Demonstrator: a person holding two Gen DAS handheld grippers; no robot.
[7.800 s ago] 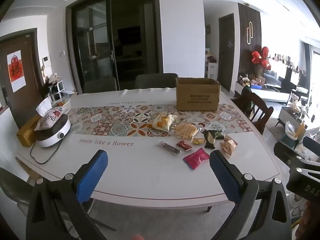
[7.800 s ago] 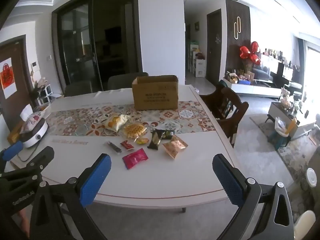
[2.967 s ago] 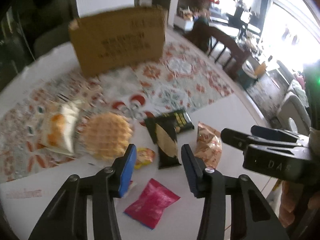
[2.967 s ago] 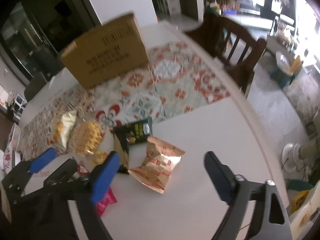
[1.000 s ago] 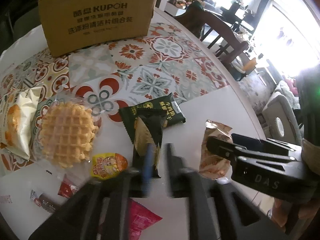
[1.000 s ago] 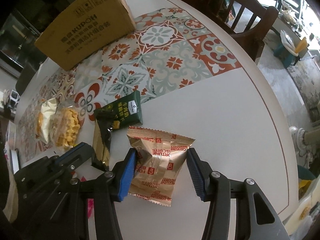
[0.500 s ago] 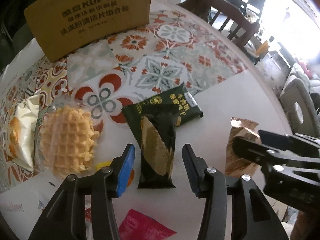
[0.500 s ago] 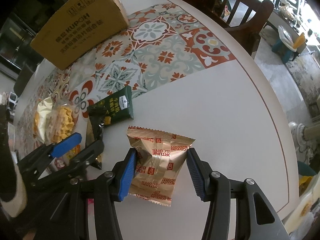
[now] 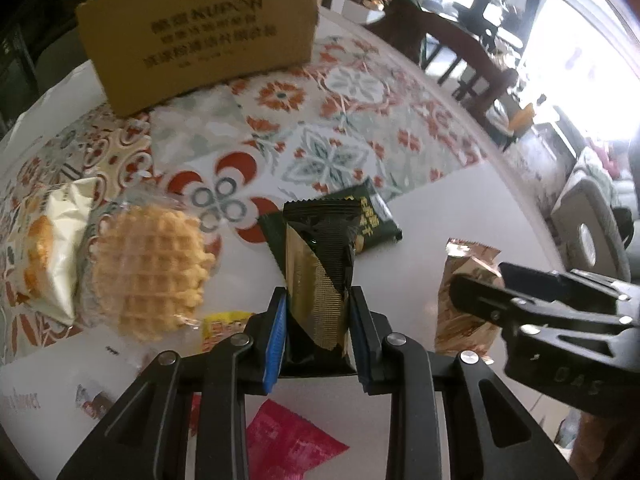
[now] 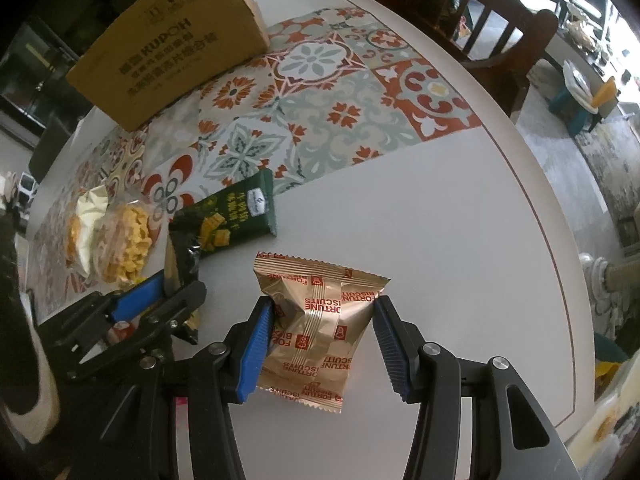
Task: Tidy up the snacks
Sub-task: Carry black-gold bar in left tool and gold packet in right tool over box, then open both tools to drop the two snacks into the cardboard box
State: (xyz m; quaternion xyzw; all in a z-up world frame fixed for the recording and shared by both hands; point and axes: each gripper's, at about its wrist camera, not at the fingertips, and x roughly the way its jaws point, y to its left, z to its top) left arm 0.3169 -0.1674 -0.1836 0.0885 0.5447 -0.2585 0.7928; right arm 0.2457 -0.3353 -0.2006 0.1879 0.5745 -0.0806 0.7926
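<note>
Snacks lie loose on the white table [image 10: 460, 208] in front of the cardboard box [image 9: 200, 28], at the edge of the patterned runner [image 9: 320, 152]. My left gripper [image 9: 318, 332] has its jaws closing on the black-and-gold bar packet [image 9: 318, 280]; blue pads look pressed on both long edges near the lower end. That packet lies partly over the dark green packet [image 10: 232, 220]. My right gripper [image 10: 320, 344] straddles the gold fortune biscuit packet [image 10: 320, 320] at a medium spread; the left pad touches the crumpled side, the right pad seems to sit at the other edge, so I read it as a light grip

Handling, my guess: both are light foil wrappers, slick, puffed with air, crinkly. Biscuit inside is likely brittle, so squeeze soft, grab the body sides, not the crimped seals, or it slides out. Bar packet looks stiffer down its length; holding mid to low body across the width should do, but it may swing when lifted, and the green packet under it could drag along

Waffle in clear wrap [image 9: 148, 272], white pastry bag [image 9: 56, 252], small yellow packet [image 9: 224, 326] and pink packet [image 9: 292, 444] are untouched. Waffle looks fragile and wide, better taken by the wrap edge. Box looks like the place for them all
</note>
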